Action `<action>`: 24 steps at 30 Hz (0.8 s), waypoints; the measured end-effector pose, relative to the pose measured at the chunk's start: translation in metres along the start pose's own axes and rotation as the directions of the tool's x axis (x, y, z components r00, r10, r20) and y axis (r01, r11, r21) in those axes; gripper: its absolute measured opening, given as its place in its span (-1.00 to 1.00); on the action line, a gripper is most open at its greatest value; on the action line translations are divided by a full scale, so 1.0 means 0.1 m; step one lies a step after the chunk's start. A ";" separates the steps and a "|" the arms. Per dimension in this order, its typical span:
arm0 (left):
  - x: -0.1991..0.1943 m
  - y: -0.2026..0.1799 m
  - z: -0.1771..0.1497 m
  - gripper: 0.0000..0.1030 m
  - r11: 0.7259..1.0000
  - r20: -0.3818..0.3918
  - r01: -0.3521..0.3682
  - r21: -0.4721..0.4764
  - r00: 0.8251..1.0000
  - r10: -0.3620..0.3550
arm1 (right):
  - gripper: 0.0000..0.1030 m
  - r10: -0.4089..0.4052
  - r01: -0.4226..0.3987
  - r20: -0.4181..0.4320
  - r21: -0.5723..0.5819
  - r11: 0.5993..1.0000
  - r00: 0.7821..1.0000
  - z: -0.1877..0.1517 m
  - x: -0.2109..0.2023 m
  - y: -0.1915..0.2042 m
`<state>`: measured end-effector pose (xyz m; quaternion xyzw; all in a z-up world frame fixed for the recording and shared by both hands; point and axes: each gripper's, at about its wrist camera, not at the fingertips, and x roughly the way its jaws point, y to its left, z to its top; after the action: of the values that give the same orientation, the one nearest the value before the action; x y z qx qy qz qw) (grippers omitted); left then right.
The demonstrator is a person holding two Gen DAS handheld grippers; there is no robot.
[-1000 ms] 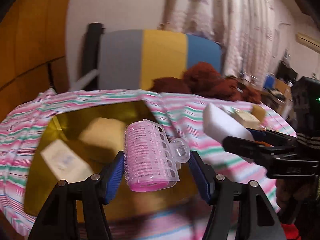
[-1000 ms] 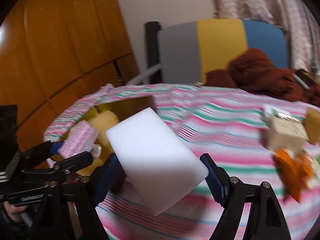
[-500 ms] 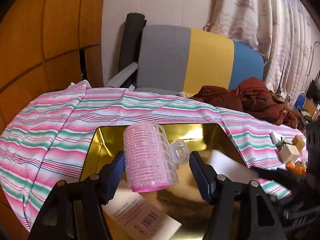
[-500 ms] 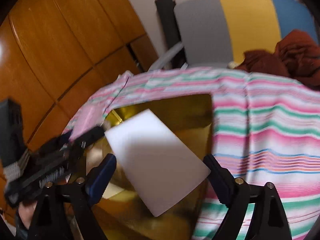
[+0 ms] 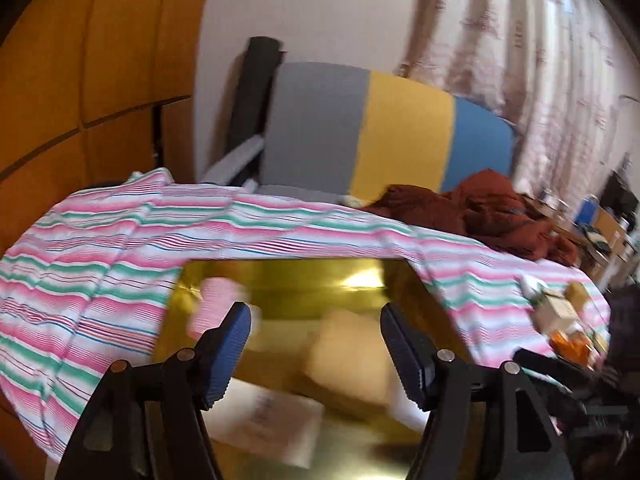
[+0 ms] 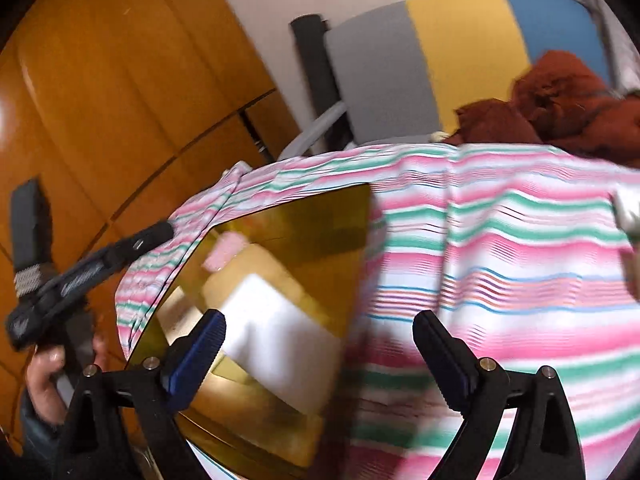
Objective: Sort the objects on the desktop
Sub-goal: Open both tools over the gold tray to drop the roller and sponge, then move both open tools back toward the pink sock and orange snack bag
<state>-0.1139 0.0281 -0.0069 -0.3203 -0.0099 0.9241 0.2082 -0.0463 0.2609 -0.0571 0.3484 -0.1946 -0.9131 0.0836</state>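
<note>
Left gripper (image 5: 316, 342): jaws apart, nothing between them, above the gold tray (image 5: 360, 276).
Right gripper (image 6: 320, 354): jaws spread, empty, at the tray's right edge.
Tray contents: white sponge block (image 6: 276, 344), tan block (image 5: 352, 360), white labelled card (image 5: 264, 416), pink hair roller (image 5: 212, 308) at far left; all lie inside.
Left on the striped cloth (image 5: 120, 248): small boxes and an orange item (image 5: 560, 320), far right, blurred.
Progress: judged partly sorted; that far cluster remains outside the tray.
</note>
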 end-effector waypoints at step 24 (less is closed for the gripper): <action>0.00 -2.07 -1.15 0.34 0.853 -0.279 0.461 0.244 0.876 -0.394 | 0.99 -0.381 0.264 0.247 0.400 0.877 0.891 -0.50 -2.08 -2.41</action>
<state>0.0331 0.2039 -0.0664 -0.3738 0.0838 0.8033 0.4560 0.1377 0.5258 -0.0651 0.2337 -0.3059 -0.9074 -0.1688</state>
